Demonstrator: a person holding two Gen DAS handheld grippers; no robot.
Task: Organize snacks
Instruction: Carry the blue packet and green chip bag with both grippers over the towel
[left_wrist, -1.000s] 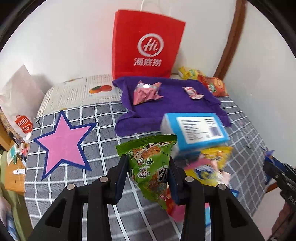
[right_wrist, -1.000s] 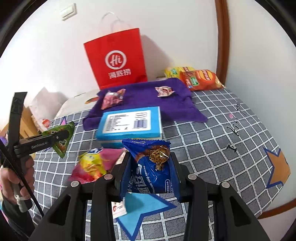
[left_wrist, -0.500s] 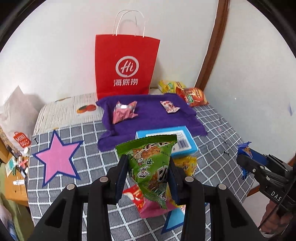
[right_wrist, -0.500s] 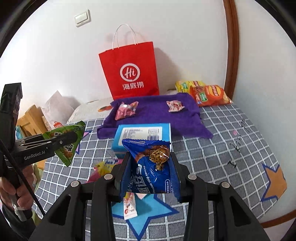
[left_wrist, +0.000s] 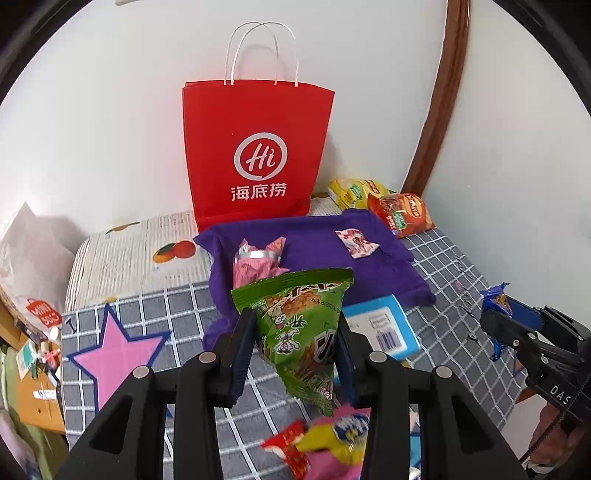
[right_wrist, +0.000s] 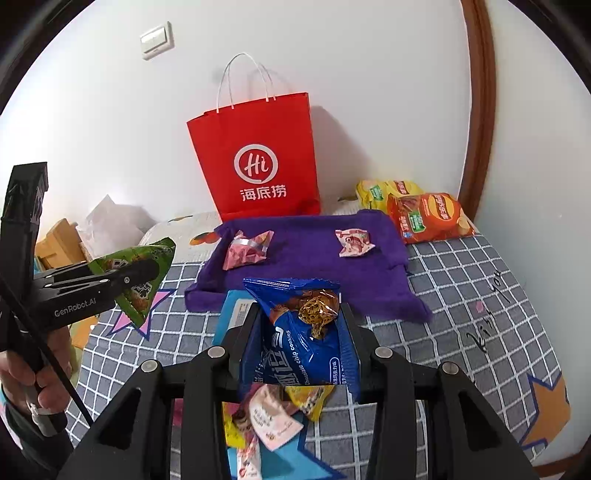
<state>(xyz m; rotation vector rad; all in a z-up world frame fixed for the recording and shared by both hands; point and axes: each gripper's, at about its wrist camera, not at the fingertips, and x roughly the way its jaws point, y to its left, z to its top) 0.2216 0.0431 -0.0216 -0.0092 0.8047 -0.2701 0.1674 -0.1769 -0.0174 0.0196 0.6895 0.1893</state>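
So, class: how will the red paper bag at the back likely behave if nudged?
The red paper bag stands tall and upright on a narrow base, so it would probably tip rather than slide. Its flat, uncreased sides suggest stiff, light paper. What it holds cannot be seen.

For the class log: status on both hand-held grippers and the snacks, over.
Left hand-held gripper shut on green snack packet. Right hand-held gripper shut on blue cookie packet. Purple cloth ahead, two small packets on it.

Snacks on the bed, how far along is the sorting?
Done: two small packets lie on the purple cloth. In hand: left gripper clamps a green packet, right gripper a blue cookie packet. Left: a loose pile below.
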